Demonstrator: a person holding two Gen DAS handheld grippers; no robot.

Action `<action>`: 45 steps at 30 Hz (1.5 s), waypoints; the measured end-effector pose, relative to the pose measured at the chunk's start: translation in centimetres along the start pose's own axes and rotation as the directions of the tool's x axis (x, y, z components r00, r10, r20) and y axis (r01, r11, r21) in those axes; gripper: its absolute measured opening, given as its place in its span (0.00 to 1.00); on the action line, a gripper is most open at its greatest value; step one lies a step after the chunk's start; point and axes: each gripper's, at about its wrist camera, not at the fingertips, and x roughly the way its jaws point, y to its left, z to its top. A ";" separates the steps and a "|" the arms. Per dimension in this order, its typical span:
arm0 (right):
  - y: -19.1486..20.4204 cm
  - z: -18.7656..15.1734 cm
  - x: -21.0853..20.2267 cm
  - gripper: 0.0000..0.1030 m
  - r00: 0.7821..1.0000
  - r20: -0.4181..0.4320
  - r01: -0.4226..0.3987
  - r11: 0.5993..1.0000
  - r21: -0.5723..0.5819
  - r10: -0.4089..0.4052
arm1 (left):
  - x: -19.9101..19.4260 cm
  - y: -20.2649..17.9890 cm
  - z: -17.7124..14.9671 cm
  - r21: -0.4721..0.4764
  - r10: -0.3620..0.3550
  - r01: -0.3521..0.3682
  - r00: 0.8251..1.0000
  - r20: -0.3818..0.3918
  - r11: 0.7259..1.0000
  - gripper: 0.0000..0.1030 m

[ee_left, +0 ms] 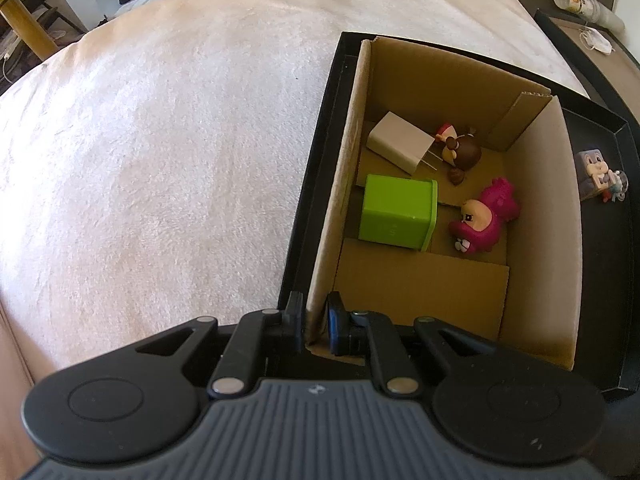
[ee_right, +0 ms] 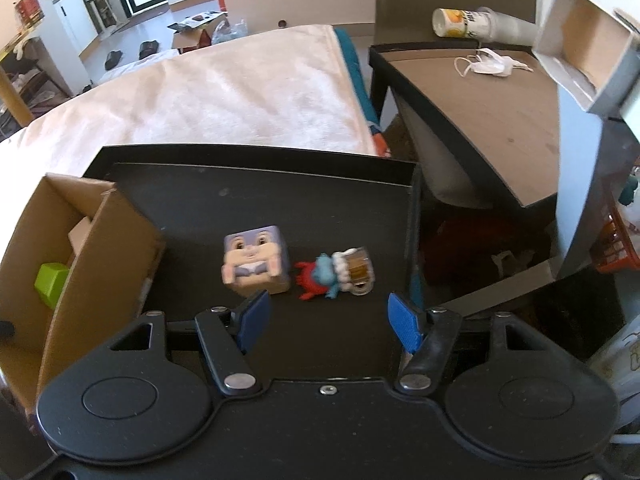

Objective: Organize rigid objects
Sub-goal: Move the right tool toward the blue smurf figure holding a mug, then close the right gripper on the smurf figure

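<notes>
Left gripper [ee_left: 314, 326] pinches the cardboard box [ee_left: 560, 216] wall, steadying it, while the right gripper [ee_right: 326, 322] hovers spread wide over the black tray [ee_right: 200, 200], likely needing to drop onto the upright cube figurine [ee_right: 256, 264], face toward camera, no evident long axis.
</notes>
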 end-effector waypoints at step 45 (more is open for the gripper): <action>0.9 1.4 7.5 0.58 0.993 -0.120 -0.012 0.993 -0.118 -0.002 | 0.4 -0.1 0.0 -0.002 0.012 -0.012 1.000 -0.013 1.000 0.12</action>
